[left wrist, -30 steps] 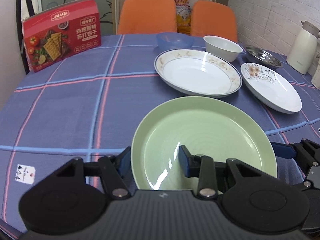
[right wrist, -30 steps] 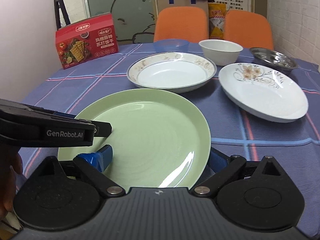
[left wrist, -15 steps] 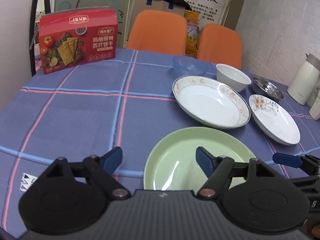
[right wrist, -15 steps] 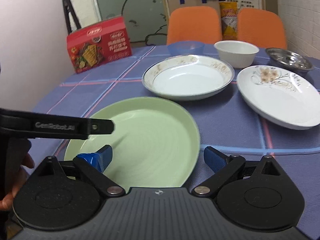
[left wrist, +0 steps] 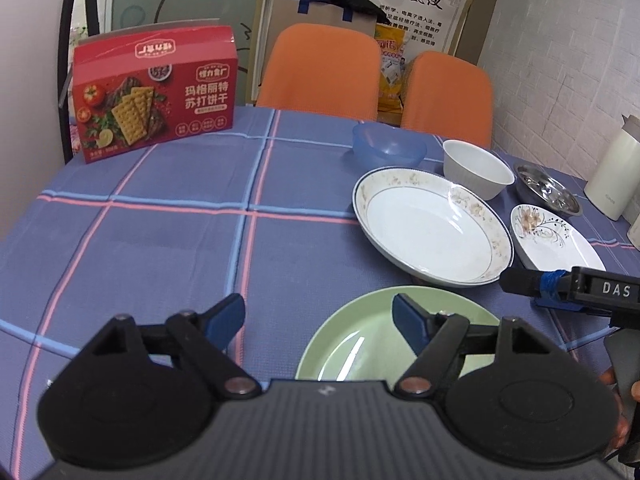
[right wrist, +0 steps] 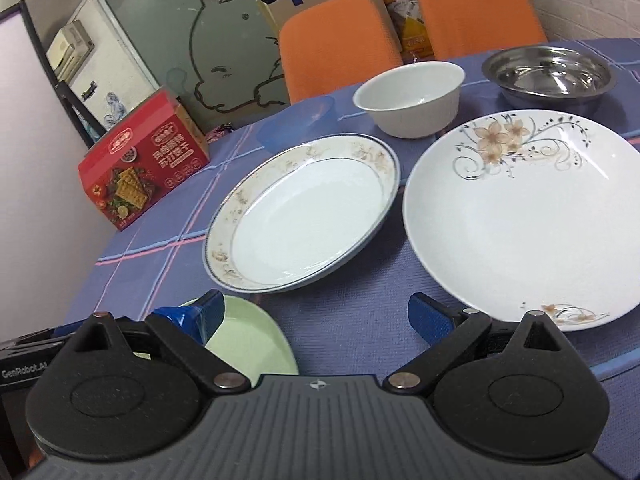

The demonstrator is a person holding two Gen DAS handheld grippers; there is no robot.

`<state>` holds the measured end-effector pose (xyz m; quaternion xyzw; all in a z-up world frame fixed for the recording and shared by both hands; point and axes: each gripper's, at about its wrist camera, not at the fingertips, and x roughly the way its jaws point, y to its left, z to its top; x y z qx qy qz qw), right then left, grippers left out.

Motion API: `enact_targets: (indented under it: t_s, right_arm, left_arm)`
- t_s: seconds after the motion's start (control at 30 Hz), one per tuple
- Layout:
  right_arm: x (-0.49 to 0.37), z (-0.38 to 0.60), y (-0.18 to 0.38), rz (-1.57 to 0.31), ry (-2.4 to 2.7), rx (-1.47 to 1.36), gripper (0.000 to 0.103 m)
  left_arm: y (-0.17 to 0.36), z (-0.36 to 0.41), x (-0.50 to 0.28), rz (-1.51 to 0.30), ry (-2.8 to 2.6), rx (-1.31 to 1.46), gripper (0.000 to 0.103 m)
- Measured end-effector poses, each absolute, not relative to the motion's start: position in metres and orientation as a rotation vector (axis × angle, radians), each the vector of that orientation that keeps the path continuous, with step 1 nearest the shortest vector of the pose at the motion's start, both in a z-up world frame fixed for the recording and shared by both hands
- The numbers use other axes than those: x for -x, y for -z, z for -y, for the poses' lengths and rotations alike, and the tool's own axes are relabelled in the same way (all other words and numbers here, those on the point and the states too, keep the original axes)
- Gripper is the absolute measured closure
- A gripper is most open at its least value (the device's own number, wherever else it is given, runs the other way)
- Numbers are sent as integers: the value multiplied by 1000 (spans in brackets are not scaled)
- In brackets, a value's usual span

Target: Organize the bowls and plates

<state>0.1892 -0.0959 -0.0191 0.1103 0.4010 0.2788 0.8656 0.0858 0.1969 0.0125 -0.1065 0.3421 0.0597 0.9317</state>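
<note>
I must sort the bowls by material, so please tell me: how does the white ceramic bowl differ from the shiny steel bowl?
The white ceramic bowl is matte and plain white; the shiny steel bowl is grey metal and mirrors its surroundings. The white ceramic bowl is narrower with tall, steep sides; the shiny steel bowl is wider and shallower. Both stand upright and empty on the blue checked tablecloth, behind the plates.

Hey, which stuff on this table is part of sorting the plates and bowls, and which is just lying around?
Part of the job:
green plate
rimmed plate
flower plate
white bowl
blue bowl
steel bowl

Just lying about:
cracker box
white jug
orange chairs
</note>
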Motion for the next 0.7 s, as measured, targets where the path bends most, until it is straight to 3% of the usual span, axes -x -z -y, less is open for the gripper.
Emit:
enact_targets:
  t_s: [0.17,0.7]
  right_arm:
    - [-195,111,18,-839,-562,-294,18]
    - [-229,50,17,-896,-618,-123,16]
  left_arm:
    - [-10,-196,-101,-708,-119,206,27]
    - [-16,-229,-198,-747,-98,239,26]
